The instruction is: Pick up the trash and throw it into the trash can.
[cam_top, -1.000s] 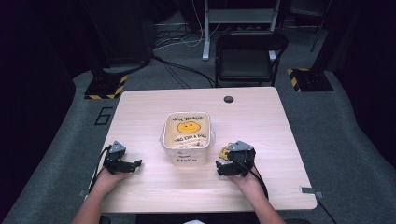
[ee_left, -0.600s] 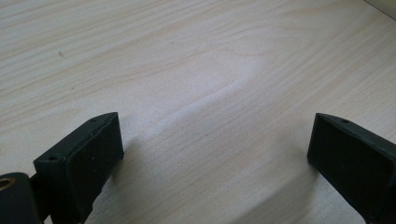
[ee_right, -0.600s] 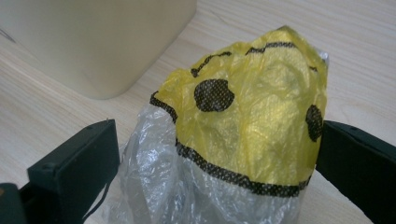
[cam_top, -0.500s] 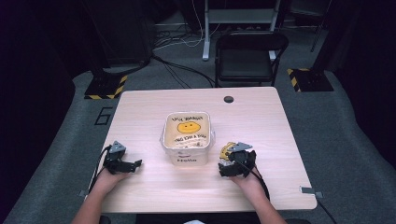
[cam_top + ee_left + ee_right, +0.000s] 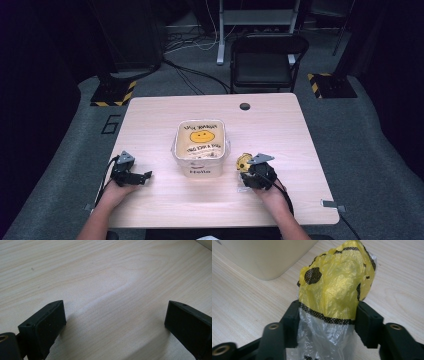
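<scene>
We judge the pick done: right gripper (image 5: pixel 248 172) clamps the bag (image 5: pixel 337 290) just right of the tub (image 5: pixel 201 145), left gripper (image 5: pixel 112 325) agape, idle; next, likely lift over the rim.

Plastic bag (image 5: pixel 337 287): lower clear part runs off the bottom edge between the right gripper (image 5: pixel 328 322) jaws, so its full length can't be told. Print on the container (image 5: pixel 201 145) too small to read from the high view. Person's forearms cut off at bottom edge.
</scene>
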`<action>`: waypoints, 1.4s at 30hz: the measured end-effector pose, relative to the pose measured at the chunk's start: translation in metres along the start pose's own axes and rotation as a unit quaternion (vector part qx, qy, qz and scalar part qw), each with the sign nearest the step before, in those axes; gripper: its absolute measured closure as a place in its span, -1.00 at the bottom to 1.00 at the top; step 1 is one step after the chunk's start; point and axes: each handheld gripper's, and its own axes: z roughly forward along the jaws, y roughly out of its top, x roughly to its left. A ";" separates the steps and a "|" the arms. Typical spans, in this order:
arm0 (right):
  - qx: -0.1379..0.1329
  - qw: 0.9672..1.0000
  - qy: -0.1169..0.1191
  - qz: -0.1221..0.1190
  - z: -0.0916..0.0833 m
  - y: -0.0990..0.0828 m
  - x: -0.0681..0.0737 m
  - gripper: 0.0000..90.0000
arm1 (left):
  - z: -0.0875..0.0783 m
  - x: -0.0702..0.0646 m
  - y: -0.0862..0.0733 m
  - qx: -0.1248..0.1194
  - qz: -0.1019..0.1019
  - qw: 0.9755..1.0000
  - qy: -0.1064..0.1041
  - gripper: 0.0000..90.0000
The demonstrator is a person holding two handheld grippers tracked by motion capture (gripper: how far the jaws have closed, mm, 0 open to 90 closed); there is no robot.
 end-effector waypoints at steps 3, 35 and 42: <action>-0.004 1.000 0.002 -0.001 -0.003 0.000 -0.001 0.15 | 0.000 0.000 0.000 0.000 -0.001 1.000 0.000 -0.93; -0.011 0.999 0.047 -0.010 -0.052 0.047 -0.010 0.14 | 0.000 -0.001 0.000 -0.001 -0.004 1.000 0.002 -0.93; -0.010 0.998 0.059 -0.021 -0.062 0.063 -0.009 0.14 | 0.000 -0.001 0.000 -0.001 -0.004 1.000 0.002 -0.93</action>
